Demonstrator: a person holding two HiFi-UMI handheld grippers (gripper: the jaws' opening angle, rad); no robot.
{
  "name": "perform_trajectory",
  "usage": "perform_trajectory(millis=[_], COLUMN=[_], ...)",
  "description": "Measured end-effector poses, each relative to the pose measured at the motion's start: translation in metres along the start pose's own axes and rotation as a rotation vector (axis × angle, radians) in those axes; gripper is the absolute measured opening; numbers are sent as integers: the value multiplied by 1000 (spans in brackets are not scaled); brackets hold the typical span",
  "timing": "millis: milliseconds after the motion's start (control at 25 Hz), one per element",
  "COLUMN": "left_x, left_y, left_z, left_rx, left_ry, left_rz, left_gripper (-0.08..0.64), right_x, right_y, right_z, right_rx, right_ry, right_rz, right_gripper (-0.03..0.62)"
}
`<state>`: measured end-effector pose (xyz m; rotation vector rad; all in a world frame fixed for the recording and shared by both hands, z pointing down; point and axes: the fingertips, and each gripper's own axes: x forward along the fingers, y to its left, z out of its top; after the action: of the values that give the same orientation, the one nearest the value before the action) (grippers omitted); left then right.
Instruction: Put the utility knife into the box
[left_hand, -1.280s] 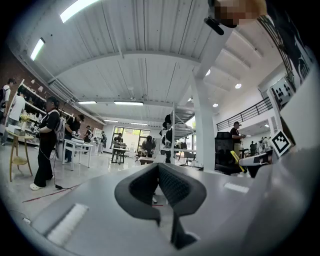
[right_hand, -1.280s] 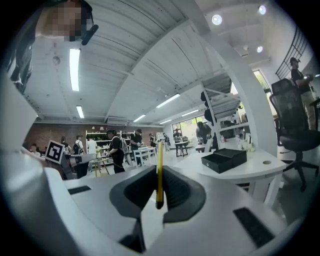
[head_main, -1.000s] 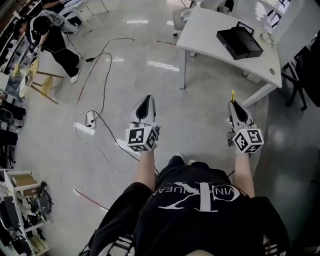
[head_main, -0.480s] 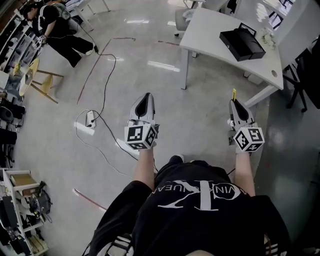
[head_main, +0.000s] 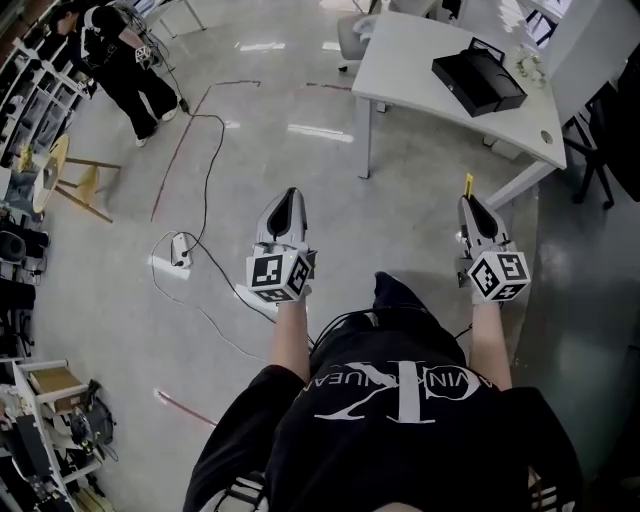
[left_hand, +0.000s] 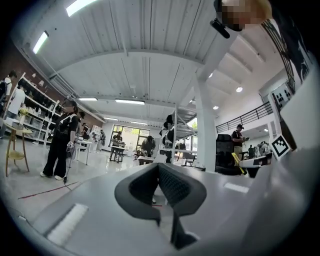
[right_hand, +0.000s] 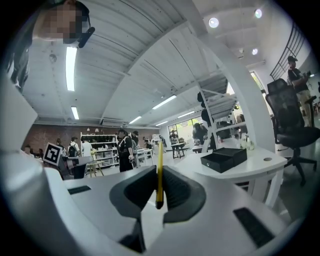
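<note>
Well short of the table (head_main: 420, 50) holding the black box (head_main: 478, 78), right gripper (head_main: 469, 203) is clamped on the yellow utility knife (right_hand: 159, 170), left gripper (head_main: 289, 196) together and empty; leg (head_main: 400, 298) just stepped forward, so likely still mid-carry.

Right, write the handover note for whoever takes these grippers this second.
Left gripper: shut, empty, held over the floor.
Right gripper: shut on the yellow utility knife, which stands upright between the jaws.
Black box: appears open, on the white table ahead to the right, apart from both grippers.
Done: knife is in hand.
Left: carry it to the table, lay it in the box, let go.
</note>
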<state>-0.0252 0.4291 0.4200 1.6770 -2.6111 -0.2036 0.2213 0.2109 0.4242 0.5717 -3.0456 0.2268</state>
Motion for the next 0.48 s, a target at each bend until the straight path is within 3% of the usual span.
perform_trajectory(millis=[480], left_x=[102], left_y=[10], left_z=[-13], left_rx=[-1], left_ry=[27], left_rz=[-13], left_gripper=[11], right_x=[87], right_y=[-58], right_z=[2], right_rx=[22], right_ry=[11], right_rz=[8], right_gripper=[48])
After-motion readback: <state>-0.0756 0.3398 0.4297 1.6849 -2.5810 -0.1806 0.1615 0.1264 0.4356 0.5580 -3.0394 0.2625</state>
